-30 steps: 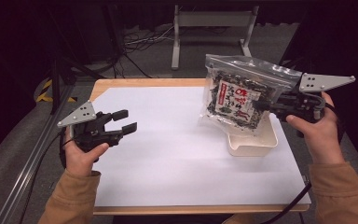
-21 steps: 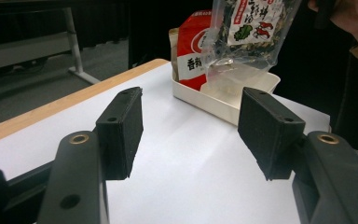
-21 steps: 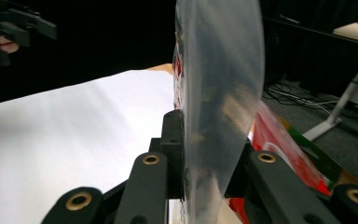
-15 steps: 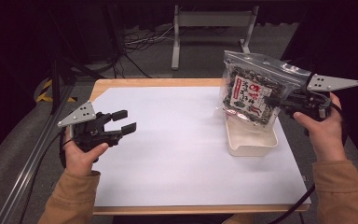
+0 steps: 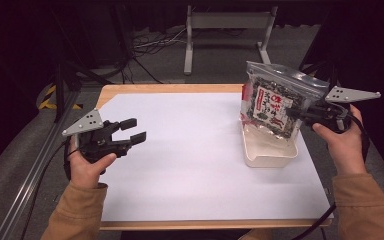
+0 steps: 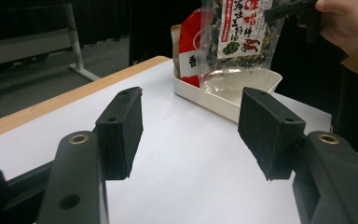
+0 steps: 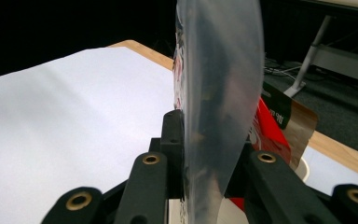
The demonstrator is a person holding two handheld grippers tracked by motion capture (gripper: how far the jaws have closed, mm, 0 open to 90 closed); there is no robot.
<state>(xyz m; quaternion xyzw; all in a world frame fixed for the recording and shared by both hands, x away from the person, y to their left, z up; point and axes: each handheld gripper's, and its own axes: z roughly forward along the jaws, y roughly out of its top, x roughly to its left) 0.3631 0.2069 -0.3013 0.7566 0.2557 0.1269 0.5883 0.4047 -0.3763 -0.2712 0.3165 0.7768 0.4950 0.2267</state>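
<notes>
High view shows one table (image 5: 190, 170) with a white top and a wood edge. Two hands come in from the bottom, and each hand holds one gripper.

The left gripper (image 5: 132, 131) is held just over the left side of the table. Its two fingers (image 6: 121, 126) are apart, with nothing between them.

The right gripper (image 5: 294, 113) is up on the right side. Its two fingers are clamped on the edge of one clear snack bag (image 5: 275, 102). The bag has dark bits inside and a white and red label. It hangs in the air above one white tray (image 5: 270, 152), and its bottom edge dips to about the tray's rim. I cannot tell if it touches the tray.

Left gripper view shows one more packet, red (image 6: 191, 51), standing in the far end of the tray behind the clear bag. Right gripper view shows the clear bag edge-on, pinched between the two black fingers (image 7: 172, 140), and a brown pack beside the red packet.

Past the table stands one grey metal frame (image 5: 225, 25) on the floor, with some cables (image 5: 150, 45) near it.
</notes>
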